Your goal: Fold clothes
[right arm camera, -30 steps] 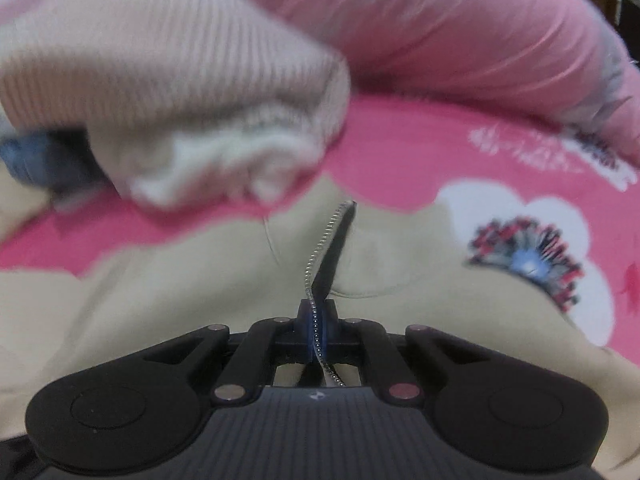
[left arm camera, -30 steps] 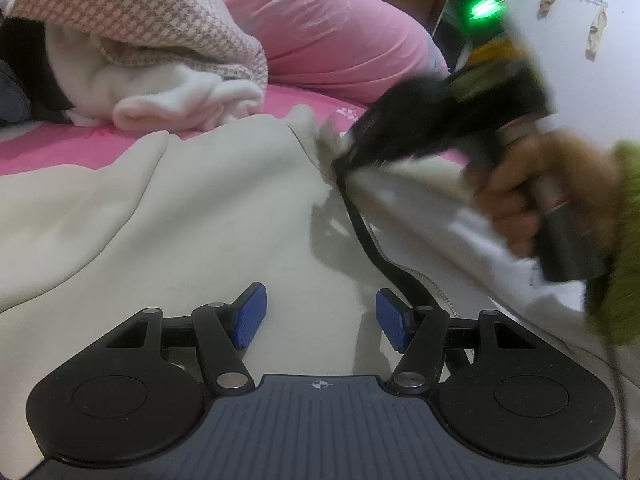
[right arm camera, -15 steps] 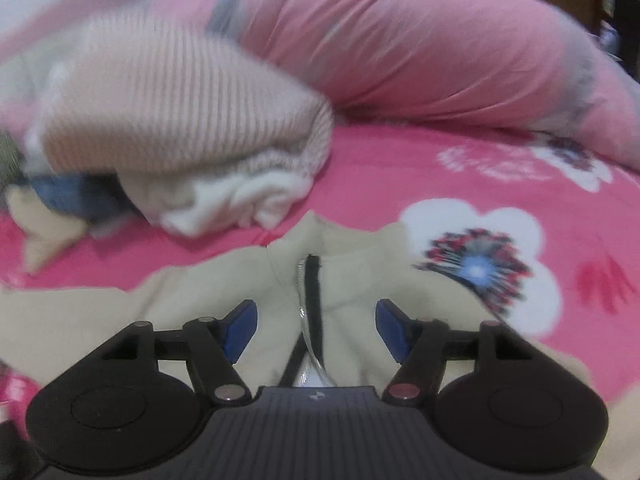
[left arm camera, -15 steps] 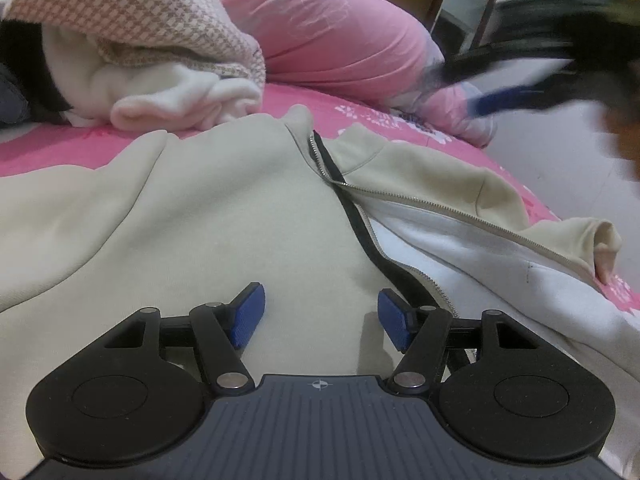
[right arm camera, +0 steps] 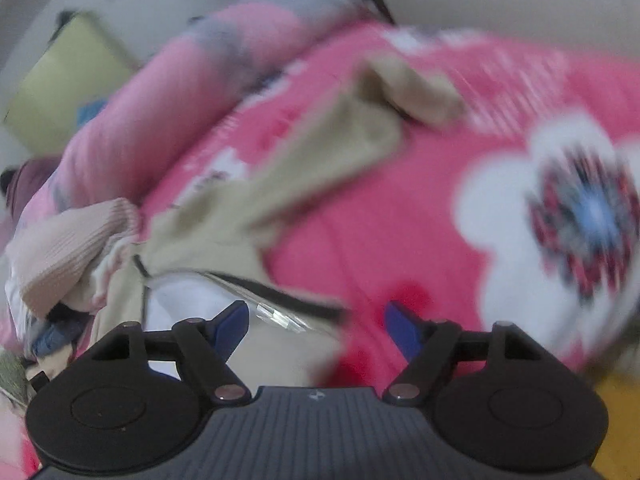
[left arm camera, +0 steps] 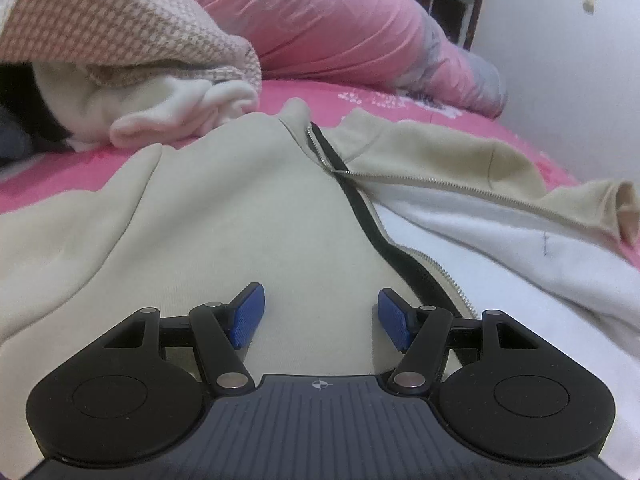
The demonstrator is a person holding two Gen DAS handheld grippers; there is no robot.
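A cream zip-up jacket (left arm camera: 224, 208) lies spread on the pink bed sheet, its zipper (left arm camera: 404, 178) undone and the right front panel turned back to show white lining (left arm camera: 520, 256). My left gripper (left arm camera: 320, 316) hovers over the jacket's front, open, with nothing between its blue pads. In the blurred right wrist view my right gripper (right arm camera: 316, 326) is off to the jacket's right side, its jaws opening and empty. The jacket's sleeve (right arm camera: 344, 136) stretches away over the sheet, and the zipper edge (right arm camera: 276, 300) lies just ahead of the left pad.
A heap of other clothes, a houndstooth knit (left arm camera: 120, 28) over white fleece (left arm camera: 180, 108), sits at the back left. A pink quilt roll (left arm camera: 340, 28) lies along the far edge. The flowered pink sheet (right arm camera: 440, 220) spreads to the right. A wall (left arm camera: 560, 60) stands beyond.
The right gripper let go of the zipper at the collar, opened, and swung away to the right with a roll. The jacket's right panel now lies turned back. My left gripper barely moved.
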